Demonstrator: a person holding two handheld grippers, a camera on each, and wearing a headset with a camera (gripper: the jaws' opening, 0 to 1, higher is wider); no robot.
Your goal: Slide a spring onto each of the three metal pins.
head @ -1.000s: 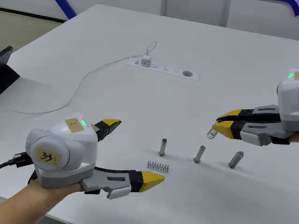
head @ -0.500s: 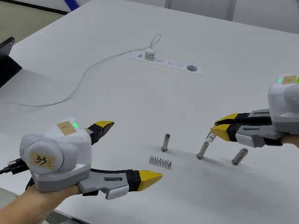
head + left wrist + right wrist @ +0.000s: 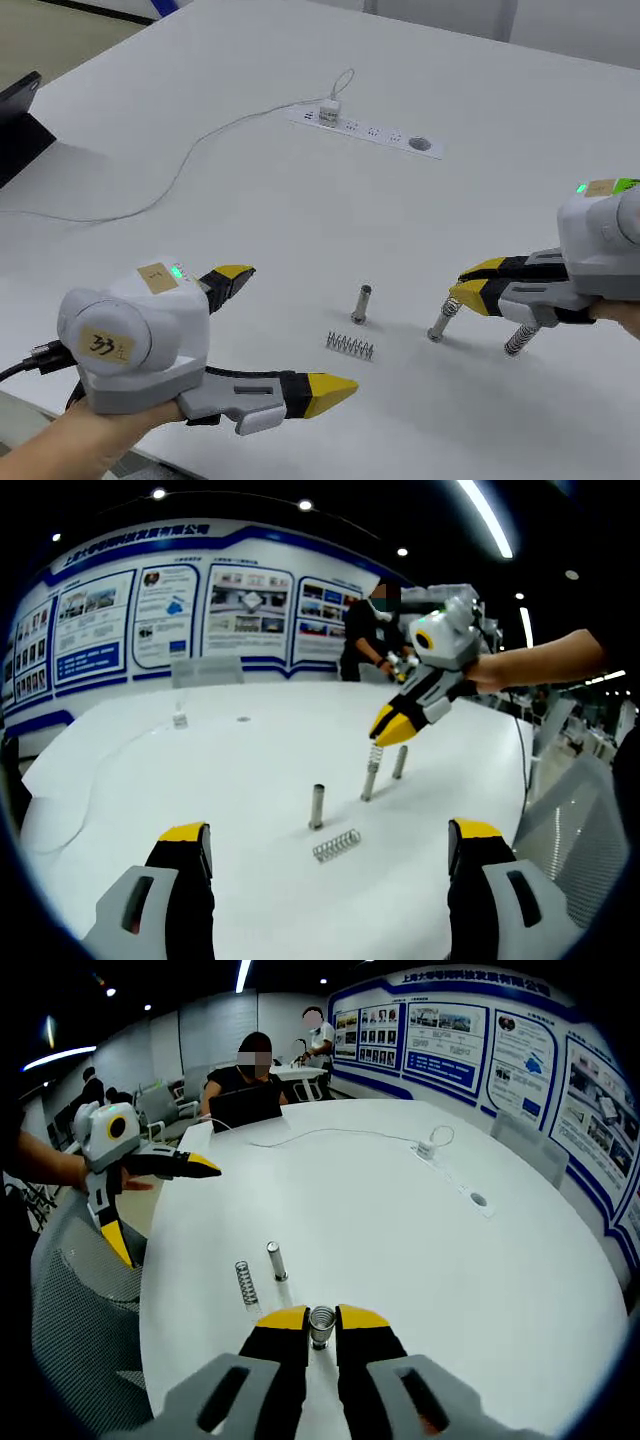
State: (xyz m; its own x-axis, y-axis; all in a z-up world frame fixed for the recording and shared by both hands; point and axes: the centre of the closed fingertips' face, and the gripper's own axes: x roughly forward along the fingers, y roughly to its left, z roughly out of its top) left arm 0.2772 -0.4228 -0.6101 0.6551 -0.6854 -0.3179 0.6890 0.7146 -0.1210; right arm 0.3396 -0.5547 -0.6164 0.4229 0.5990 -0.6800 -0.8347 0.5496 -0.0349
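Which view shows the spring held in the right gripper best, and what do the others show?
The left gripper view: the spring hangs side-on below the right gripper, coils clear, over a pin. The right gripper view gives the spring end-on, a ring between the tips. The head view catches a few coils.

bright, even light from long white ceiling strips (image 3: 485, 520) at one o'clock; soft shadows on matte white tabletop (image 3: 300, 190); fisheye edges curve.
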